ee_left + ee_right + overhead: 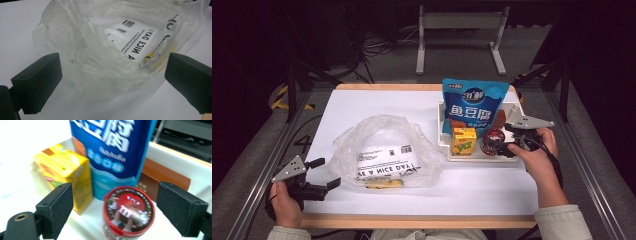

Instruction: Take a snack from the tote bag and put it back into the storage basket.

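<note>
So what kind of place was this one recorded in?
Most likely a lab or recording workspace, not a home: a white table on a metal frame, loose cables on the grey floor behind it, and dark surroundings. Snacks sit in a white tray beside a plastic bag.

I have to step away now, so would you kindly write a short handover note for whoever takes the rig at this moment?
Left gripper: open, holding nothing, jaws aimed at the near left edge of the clear plastic bag on the table.
Right gripper: open, jaws either side of the red-lidded candy tub, not yet closed on it.
The tub stands in the white tray beside the yellow drink carton, in front of the blue snack pouch and a brown box.
Done: nothing from the tray is gripped.
Left, probably: grip the tub, hold the bag open, move tray items in.
</note>
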Demonstrator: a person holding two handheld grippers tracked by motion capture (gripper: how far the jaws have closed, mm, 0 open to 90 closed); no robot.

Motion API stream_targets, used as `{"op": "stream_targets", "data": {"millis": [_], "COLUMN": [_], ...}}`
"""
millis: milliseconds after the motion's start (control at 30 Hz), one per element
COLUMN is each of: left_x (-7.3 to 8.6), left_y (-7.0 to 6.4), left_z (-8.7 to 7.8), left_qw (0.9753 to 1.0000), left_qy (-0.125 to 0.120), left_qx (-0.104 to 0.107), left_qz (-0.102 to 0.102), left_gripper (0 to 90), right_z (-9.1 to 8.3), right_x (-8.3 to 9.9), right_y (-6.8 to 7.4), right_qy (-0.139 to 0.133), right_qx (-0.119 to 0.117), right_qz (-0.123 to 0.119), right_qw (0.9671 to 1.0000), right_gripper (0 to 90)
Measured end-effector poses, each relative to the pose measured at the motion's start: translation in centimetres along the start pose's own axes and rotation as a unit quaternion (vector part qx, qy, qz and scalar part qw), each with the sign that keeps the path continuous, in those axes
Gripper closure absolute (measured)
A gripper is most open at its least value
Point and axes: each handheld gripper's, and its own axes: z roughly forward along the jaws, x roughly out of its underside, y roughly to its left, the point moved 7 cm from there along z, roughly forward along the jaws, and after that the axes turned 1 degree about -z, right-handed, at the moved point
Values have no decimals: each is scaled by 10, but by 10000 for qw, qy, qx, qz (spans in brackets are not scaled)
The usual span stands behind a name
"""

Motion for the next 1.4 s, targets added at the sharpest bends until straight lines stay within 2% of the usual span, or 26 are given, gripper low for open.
{"op": "stream_targets", "data": {"millis": [133,233,467,833,933,1167,1400], "left_x": [0,1,3,3,3,2,3], "left_y": [-1,-4,-8,-9,-10,-10,-10], "left_z": [-1,-2,-7,-5,-3,-3,-2], "left_qw": [10000,10000,10000,10000,10000,10000,9999], "left_qy": [-4,23,-37,-23,-3,-5,42], "left_qx": [-7,16,47,58,81,82,110], "left_qz": [-34,-8,-14,17,31,52,77], "left_gripper": [17,18,16,17,17,17,17], "right_z": [-16,-26,-41,-43,-43,-40,-29], "right_x": [-5,-7,-4,5,7,13,30], "right_y": [10,20,37,52,54,63,78], "right_qy": [-397,-711,-1041,-1183,-1137,-1143,-1016], "right_qx": [-264,-538,-830,-1125,-1060,-1110,-1181], "right_qz": [-64,-223,-384,-457,-468,-480,-651], "right_qw": [9988,9958,9903,9855,9867,9861,9856], "right_gripper": [154,154,154,154,154,155,155]}}
